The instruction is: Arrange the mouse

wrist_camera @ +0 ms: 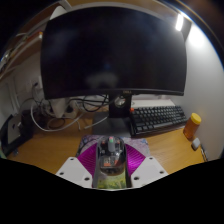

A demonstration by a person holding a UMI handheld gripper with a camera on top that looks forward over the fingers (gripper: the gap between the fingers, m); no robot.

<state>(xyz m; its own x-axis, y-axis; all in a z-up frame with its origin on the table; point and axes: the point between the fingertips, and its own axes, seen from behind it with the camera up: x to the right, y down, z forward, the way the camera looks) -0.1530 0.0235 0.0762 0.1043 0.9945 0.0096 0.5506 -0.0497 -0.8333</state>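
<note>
The hand-held gripper (111, 160) sits low and nearest, its two white fingers angled inward, each lined with a magenta pad (91, 153). Between the pads lies the mouse (111, 151), a small grey body with darker markings on its top. Both pads appear to press against its flanks, so the fingers look pinched on it, though the contact is small and hard to make out with certainty. Whether the mouse is lifted or resting on the surface beneath cannot be told.

Under and around the fingers spreads the tabletop (50, 150), a warm wooden surface. To the right of the fingers, near the far edge of the wood, stands an orange bottle (191, 126), upright.

Just ahead of the fingers and a little to the right lies a black keyboard (157, 118), set at a slant. Directly ahead, beyond the mouse, rises the stand (120, 102) of the monitor (115, 55), whose large dark screen fills the space above. Left of the stand, loose cables (62, 112) trail across the wood in pale and dark loops, and a dark box-like thing (14, 133) sits further left; its nature is not clear.

Beyond the monitor, a bright ceiling light (180, 22) shows high on the right.
</note>
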